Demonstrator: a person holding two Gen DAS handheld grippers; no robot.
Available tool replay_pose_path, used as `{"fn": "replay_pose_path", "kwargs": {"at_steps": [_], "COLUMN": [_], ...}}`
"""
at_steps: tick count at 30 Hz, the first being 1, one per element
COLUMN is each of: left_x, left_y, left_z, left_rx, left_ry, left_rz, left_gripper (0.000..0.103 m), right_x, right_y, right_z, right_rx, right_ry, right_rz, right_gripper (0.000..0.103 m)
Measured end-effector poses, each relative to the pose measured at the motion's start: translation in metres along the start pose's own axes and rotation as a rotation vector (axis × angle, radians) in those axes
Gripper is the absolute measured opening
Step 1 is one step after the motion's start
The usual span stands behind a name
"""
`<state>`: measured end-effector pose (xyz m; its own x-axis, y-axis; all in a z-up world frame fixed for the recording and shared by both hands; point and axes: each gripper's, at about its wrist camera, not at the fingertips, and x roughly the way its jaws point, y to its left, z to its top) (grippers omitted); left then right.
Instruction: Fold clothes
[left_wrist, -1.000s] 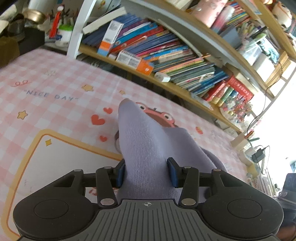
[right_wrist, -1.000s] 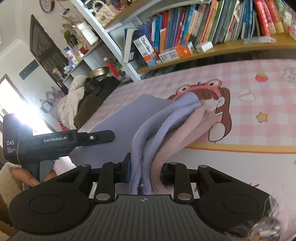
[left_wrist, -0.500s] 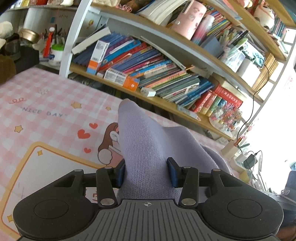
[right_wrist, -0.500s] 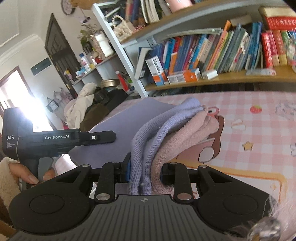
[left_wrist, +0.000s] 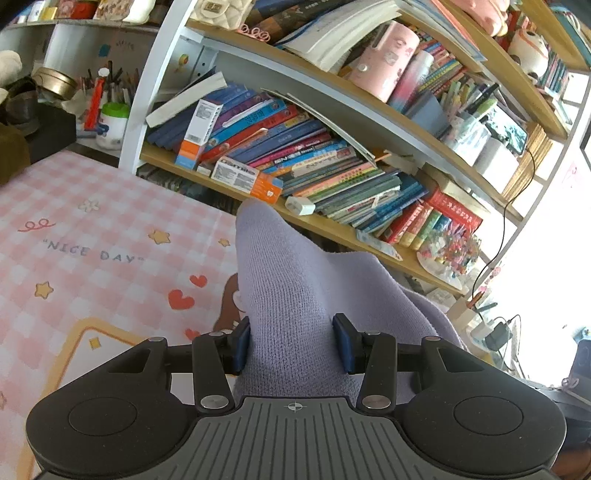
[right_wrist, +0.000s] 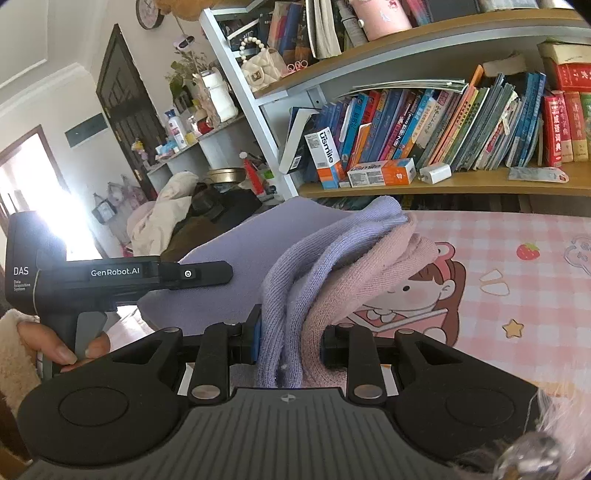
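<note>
The left gripper (left_wrist: 291, 343) clamps a bunched fold of the lavender knitted garment (left_wrist: 295, 288); the right gripper (right_wrist: 290, 345) clamps its lavender edge together with a pink knit layer (right_wrist: 373, 273). Both corners hang raised above the pink checked cartoon-print cloth (left_wrist: 92, 236) beyond. I judge folding barely begun: nothing lies flat yet.

2 tongs (left_wrist: 291, 341), 1 garment (left_wrist: 291, 295), perhaps 2 layers.
</note>
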<state>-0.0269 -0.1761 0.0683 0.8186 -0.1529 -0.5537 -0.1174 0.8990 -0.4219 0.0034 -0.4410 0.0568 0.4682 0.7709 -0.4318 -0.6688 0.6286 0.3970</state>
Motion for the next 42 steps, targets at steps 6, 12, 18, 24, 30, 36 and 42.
{"fn": "replay_pose_path", "kwargs": {"at_steps": [6,12,18,24,30,36,42], "left_x": [0.010,0.018,0.028,0.047,0.075,0.103,0.127], "left_y": [0.050,0.099,0.138,0.167,0.193,0.220,0.229], "left_z": [0.022,0.052,0.080,0.103,0.123,0.139,0.142], "left_rx": [0.010,0.030,0.047,0.071,0.066,0.054,0.134], "left_ry": [0.017,0.036,0.044,0.043,0.026,0.008,0.006], "left_rz": [-0.048,-0.077,-0.106,-0.120,-0.110,-0.082,-0.014], "left_gripper": [0.044,0.044,0.044,0.044,0.044,0.044,0.044], "right_x": [0.042,0.092,0.135,0.174,0.217,0.265,0.308], "right_y": [0.026,0.055,0.075,0.084,0.079,0.068,0.058], "right_z": [0.007,0.020,0.032,0.048,0.068,0.082,0.080], "right_rx": [-0.001,-0.019,-0.028,-0.067,-0.134,-0.176,-0.223], "right_ry": [-0.016,-0.017,-0.032,-0.035,-0.014,0.003,0.030], "right_rz": [-0.044,-0.074,-0.101,-0.137,-0.151,-0.145,-0.155], "right_gripper": [0.024,0.024,0.024,0.024,0.024,0.024,0.024]}}
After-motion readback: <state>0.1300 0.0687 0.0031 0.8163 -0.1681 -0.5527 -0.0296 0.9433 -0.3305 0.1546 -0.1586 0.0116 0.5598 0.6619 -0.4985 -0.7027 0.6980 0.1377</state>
